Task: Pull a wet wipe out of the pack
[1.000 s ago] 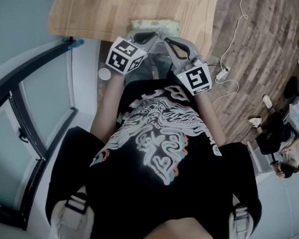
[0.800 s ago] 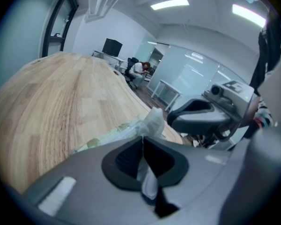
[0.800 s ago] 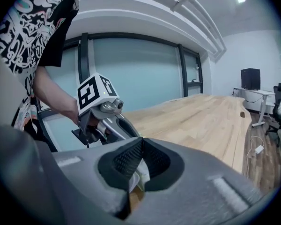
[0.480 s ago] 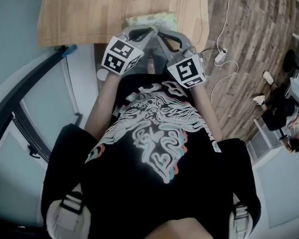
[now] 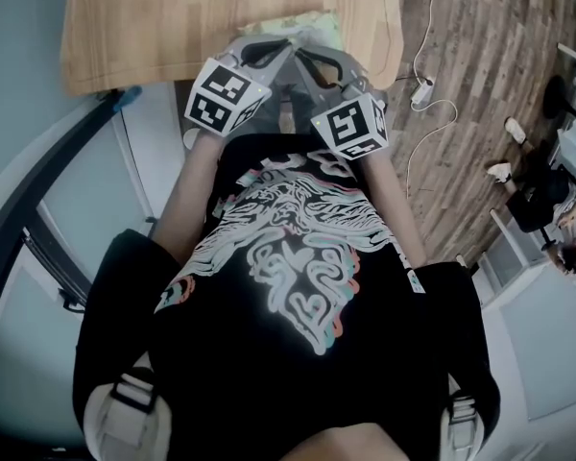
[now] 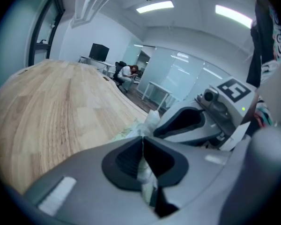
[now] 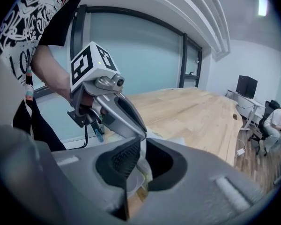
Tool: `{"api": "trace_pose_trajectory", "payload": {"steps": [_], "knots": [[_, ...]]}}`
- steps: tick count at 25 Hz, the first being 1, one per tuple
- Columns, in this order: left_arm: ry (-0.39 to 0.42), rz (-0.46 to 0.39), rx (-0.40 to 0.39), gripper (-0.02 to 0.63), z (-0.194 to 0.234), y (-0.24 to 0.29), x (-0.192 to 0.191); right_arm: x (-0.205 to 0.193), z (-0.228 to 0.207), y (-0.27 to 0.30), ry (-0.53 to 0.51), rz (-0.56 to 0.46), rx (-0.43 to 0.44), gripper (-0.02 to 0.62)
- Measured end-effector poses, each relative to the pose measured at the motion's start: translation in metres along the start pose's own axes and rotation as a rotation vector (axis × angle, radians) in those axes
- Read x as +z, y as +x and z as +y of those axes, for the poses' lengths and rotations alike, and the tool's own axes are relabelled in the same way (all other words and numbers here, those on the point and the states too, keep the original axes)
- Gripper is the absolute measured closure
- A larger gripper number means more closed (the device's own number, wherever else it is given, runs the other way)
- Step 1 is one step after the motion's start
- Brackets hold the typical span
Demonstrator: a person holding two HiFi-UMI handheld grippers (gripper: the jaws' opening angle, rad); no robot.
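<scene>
Left gripper view puts the left claw (image 6: 143, 139) nearest, its jaws drawn together on a pale greenish strip that I take for the edge of the pack (image 6: 126, 130); this grip reads as the anchor, so it wants to be firm and low, pressing the pack toward the table (image 6: 61, 107) rather than lifting it; just past it, almost tip to tip, the right claw (image 7: 141, 142) is closed as well, and the right gripper view shows a thin white fold pinched between its pads, most likely the wet wipe (image 7: 139, 168), though I cannot be sure it is a sheet and not wrapper film; the pull is best made by the right claw alone, up and away from the left in one smooth line, slowly enough that the sheet slides out without tearing or dragging a second one with it; the claws crowd each other, so the first part of that move needs care not to knock the anchor loose; in the head view the pack lies at the table's near edge, close to the person's body, so a tug toward the body risks dragging it off, and drawing out over the wooden top beyond seems safer.
</scene>
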State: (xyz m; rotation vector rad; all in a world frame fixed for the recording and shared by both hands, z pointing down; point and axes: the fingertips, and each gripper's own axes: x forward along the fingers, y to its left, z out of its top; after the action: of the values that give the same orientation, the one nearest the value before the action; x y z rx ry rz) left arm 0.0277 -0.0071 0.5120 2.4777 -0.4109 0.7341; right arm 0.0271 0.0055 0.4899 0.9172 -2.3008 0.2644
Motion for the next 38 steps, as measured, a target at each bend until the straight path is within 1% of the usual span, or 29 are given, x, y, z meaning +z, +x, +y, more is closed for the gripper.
{"api": "trace_pose_trajectory", "payload": {"steps": [1,2,11,16,24,34,38], "knots": [[-0.004,-0.003,-0.003,0.609,0.001,-0.001,0.0,-0.001,0.0,0.002,0.001,0.01,-0.004,0.542],[-0.007,-0.005,-0.004,0.609,0.001,-0.002,-0.001,-0.001,0.0,0.003,0.004,0.019,-0.005,0.538],[-0.016,-0.009,-0.007,0.609,0.003,-0.003,-0.001,-0.007,0.003,0.011,-0.006,0.068,-0.017,0.538],[-0.021,-0.008,-0.013,0.609,0.003,-0.003,0.001,-0.005,0.001,0.011,0.002,0.073,-0.028,0.538],[-0.025,-0.012,-0.022,0.609,0.009,-0.009,0.002,-0.002,-0.001,0.023,-0.001,0.109,-0.035,0.538],[-0.02,-0.003,-0.042,0.609,0.014,-0.014,0.004,-0.002,-0.003,0.029,0.034,0.118,-0.04,0.54],[-0.014,0.008,-0.048,0.609,0.016,-0.016,0.003,-0.001,-0.001,0.034,0.065,0.094,-0.037,0.543]]}}
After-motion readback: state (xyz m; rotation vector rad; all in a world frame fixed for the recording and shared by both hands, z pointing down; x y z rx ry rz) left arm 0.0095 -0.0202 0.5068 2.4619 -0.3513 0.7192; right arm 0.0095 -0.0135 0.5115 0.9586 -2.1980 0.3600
